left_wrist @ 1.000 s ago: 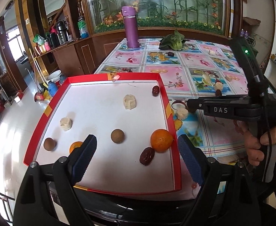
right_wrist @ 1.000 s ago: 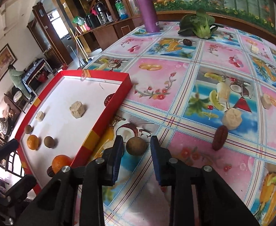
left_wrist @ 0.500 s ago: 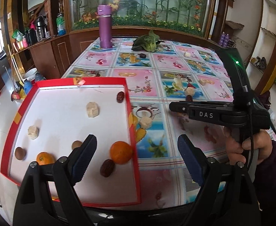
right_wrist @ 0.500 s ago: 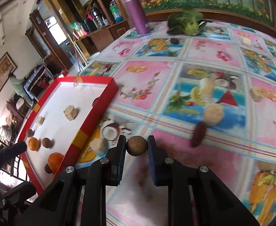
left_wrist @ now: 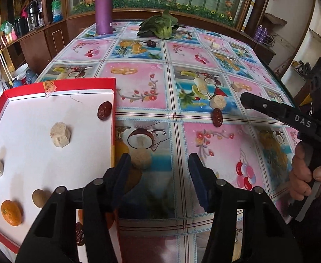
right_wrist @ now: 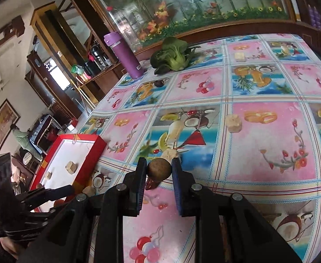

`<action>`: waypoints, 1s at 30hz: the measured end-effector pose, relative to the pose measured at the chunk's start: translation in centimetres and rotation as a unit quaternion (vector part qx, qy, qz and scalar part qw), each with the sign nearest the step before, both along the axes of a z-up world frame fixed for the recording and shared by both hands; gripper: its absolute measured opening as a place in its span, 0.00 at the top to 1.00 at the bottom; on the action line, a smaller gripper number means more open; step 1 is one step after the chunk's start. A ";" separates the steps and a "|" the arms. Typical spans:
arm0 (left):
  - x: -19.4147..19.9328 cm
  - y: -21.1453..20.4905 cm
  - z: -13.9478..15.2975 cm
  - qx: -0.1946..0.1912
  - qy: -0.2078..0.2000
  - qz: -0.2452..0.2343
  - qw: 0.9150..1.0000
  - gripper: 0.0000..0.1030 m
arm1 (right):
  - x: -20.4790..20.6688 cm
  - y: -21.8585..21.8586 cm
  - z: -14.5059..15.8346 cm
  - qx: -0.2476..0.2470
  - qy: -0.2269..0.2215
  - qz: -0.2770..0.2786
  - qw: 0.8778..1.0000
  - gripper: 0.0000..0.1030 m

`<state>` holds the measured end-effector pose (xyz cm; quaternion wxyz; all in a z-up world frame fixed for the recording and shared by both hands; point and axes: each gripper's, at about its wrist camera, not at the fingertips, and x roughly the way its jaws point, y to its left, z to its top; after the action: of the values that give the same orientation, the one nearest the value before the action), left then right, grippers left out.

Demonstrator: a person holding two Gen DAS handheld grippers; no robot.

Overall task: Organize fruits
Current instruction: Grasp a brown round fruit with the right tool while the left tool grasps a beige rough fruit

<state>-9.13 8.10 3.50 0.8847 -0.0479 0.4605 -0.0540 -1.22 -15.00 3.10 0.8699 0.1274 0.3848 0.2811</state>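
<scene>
My right gripper (right_wrist: 159,169) is shut on a round brown longan (right_wrist: 159,168), held just above the tablecloth. A dark red date (right_wrist: 151,184) and a banana piece (right_wrist: 171,153) lie right under it. My left gripper (left_wrist: 158,175) is open over the table just right of the red tray (left_wrist: 113,131), with a pale banana piece (left_wrist: 141,158) lying near its left finger. The tray holds a date (left_wrist: 104,110), banana pieces (left_wrist: 60,134), two longans (left_wrist: 38,198) and an orange (left_wrist: 11,212). Another orange and a date are partly hidden behind the left finger.
Loose on the table are a date (left_wrist: 217,117), banana pieces (left_wrist: 217,103) and a far date (left_wrist: 151,43). A bok choy (left_wrist: 160,27) and a purple bottle (left_wrist: 103,6) stand at the back. A hand (left_wrist: 307,175) holds the right gripper on the right.
My right gripper shut on the longan and lifted it off the table, carrying it right. My left gripper swung from over the tray to the table beside its right edge.
</scene>
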 end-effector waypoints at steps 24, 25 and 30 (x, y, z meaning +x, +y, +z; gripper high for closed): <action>0.7 -3.2 -0.5 0.001 0.010 -0.042 0.999 0.50 | -0.1 -1.1 0.6 0.022 -0.006 -0.008 1.000 0.79; 0.6 -3.0 -0.3 0.004 0.006 -0.037 0.999 0.50 | -0.1 -1.2 0.6 0.022 -0.006 -0.008 1.000 0.79; 0.9 -2.6 -0.3 0.047 0.003 -0.013 0.999 0.50 | 0.0 -1.0 0.5 0.023 -0.002 -0.002 1.000 0.79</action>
<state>-8.28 5.52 3.22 0.8840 -0.0002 0.4654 -0.0440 -1.22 -15.98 3.56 0.8679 0.1474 0.3763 0.2888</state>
